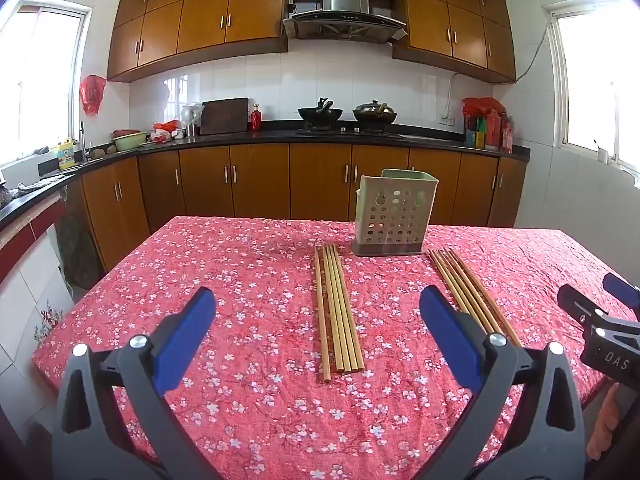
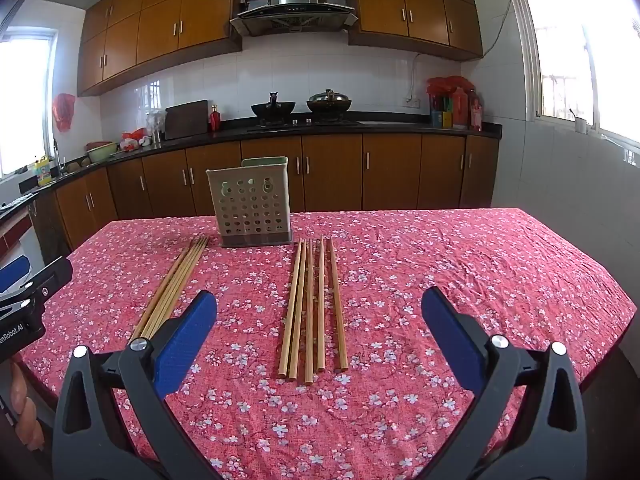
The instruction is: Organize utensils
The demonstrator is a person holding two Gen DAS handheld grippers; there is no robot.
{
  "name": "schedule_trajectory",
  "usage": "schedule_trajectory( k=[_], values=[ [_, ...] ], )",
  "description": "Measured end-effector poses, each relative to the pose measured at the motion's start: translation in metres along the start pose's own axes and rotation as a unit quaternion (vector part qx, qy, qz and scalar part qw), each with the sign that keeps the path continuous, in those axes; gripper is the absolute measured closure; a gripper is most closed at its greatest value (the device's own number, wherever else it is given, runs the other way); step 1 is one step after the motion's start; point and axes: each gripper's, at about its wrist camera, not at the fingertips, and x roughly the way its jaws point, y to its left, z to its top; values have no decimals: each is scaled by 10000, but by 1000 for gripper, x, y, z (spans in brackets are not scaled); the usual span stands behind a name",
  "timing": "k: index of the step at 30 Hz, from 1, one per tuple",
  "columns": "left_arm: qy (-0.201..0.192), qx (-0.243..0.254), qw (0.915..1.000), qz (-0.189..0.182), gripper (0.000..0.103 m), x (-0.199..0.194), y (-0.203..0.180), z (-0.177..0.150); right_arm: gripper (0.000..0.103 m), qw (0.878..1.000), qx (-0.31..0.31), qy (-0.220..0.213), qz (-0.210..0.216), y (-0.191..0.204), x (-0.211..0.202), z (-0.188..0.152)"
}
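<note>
You have a table (image 1: 248, 400) under a red flowered cloth (image 2: 460, 272), carrying a perforated utensil holder (image 1: 394, 216) at the far middle, with one chopstick bundle (image 1: 338, 312) lying near-left of it and another (image 2: 314, 312) near-right.

daylight comes from two windows, one at the left (image 1: 38, 80) and one at the right (image 1: 596, 84); both are blown out to white, with a bluish glare at the corners of the pictures. the room is bright and even. the tiles (image 1: 320, 80) reflect a window softly. shadows on the tablecloth (image 1: 248, 272) are weak; a short soft one lies beside the holder (image 1: 394, 212) base. both views are sharp in the middle. the fisheye bends the cabinets (image 1: 200, 12) and the counter (image 1: 224, 138) into curves, and the corners go dark and blurred.
</note>
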Motion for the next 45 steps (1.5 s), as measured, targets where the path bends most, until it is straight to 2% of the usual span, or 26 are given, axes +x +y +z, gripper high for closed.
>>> schedule_trajectory(
  k=[45],
  values=[
    [-1, -11, 10000, -13, 4, 0, 0, 0, 2, 10000, 21, 7, 11, 1, -2, -3]
  ],
)
